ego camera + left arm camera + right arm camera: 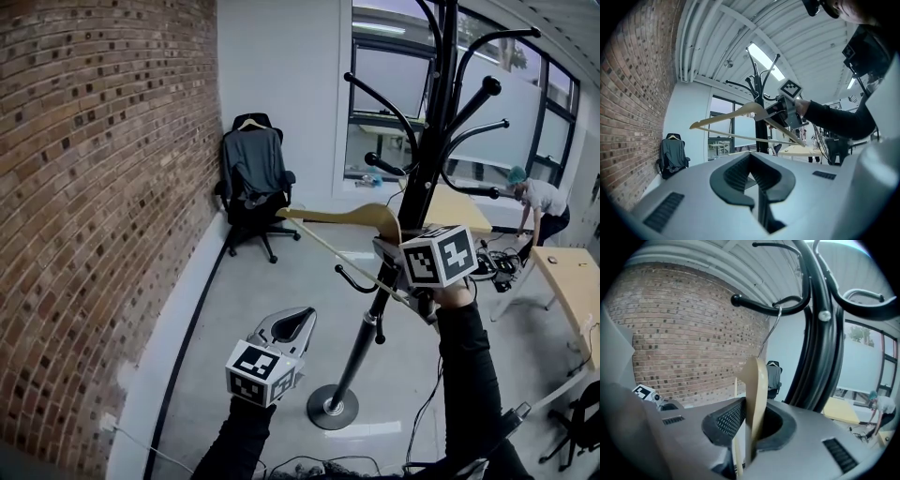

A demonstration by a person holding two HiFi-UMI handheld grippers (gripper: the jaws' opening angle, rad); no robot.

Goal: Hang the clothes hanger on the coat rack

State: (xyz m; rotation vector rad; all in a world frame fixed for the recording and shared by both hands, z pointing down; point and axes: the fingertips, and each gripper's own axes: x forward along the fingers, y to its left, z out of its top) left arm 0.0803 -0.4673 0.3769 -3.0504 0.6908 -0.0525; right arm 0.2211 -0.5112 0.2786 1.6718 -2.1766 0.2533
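Note:
A pale wooden clothes hanger (356,214) hangs beside the black coat rack (441,141). In the right gripper view its wire hook (769,331) lies over one curved rack arm (761,304). The hanger's wooden body (755,394) stands between the jaws of my right gripper (752,427), close to the left pad with a dark gap on the other side, so the jaws are open around it. My left gripper (298,323) is low and to the left of the rack's pole, shut with nothing in it. In the left gripper view the hanger (726,119) shows ahead and above.
The rack's round base (333,408) stands on the grey floor just right of my left gripper. A brick wall (94,187) runs along the left. An office chair (253,178) with a grey garment stands in the far corner. A person (539,202) bends near wooden tables (577,281).

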